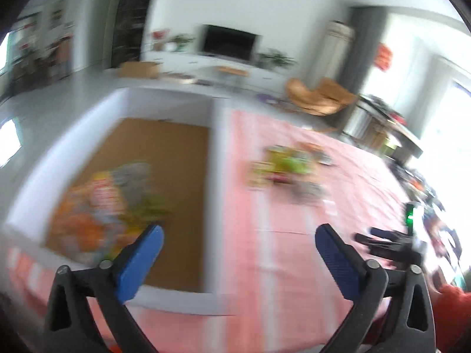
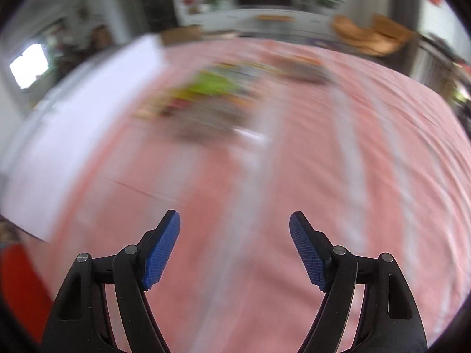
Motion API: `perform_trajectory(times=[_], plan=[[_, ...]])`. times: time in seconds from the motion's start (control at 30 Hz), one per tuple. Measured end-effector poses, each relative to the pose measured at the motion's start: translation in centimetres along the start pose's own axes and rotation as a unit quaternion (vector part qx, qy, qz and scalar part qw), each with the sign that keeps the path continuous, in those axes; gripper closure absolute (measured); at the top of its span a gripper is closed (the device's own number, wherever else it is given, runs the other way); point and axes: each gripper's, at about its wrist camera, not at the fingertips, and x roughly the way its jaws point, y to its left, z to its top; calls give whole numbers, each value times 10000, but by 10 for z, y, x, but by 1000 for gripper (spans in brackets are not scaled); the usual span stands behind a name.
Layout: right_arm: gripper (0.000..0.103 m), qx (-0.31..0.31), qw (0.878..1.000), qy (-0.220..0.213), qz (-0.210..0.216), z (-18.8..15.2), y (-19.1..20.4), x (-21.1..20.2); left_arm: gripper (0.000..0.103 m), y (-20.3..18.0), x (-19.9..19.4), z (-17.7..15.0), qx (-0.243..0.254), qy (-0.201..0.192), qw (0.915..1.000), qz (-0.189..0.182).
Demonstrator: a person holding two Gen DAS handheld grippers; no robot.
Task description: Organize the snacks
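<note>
Here both claws (image 1: 238,236) (image 2: 234,223) gape, seemingly empty, above snacks (image 2: 206,94).

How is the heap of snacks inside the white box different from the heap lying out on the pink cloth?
The snacks in the box sit on its brown floor inside the white box; the loose snacks lie on the pink cloth. The boxed heap looks mostly orange, the loose heap greener. Both are too blurred to identify.

1. The snack packets in the white box (image 1: 212,176) are smeared by blur; orange, red and grey show, no labels.
2. The snack pile on the desk (image 2: 212,94) is blurred in both views; single packets cannot be told apart.
3. The box's near wall is cut off by the left tongs (image 1: 238,232).
</note>
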Motion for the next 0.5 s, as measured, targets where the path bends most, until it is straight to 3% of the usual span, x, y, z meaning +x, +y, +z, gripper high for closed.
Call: perform_trajectory(times=[0.1,0.13,0.33,0.43,0.5], plan=[[23,294,9985,-60,-465,-20,-51,-5,0,-68,46,-10,338,493,9968,-536],[23,420,9975,-68,-558,-24,-62,-6,0,-82,60,-14,438,623,9956,-541],[23,901,9921,-115,-864,-27,-109,-9,0,-145,169,-37,1175,1116,9868,31],[23,892,9912,-141,-964,-24,-114,-7,0,-147,197,-38,1189,1161,9859,185],[15,857,9903,-151,-1081,-18,-116,2,0,-144,215,-32,1148,1157,9863,237]])
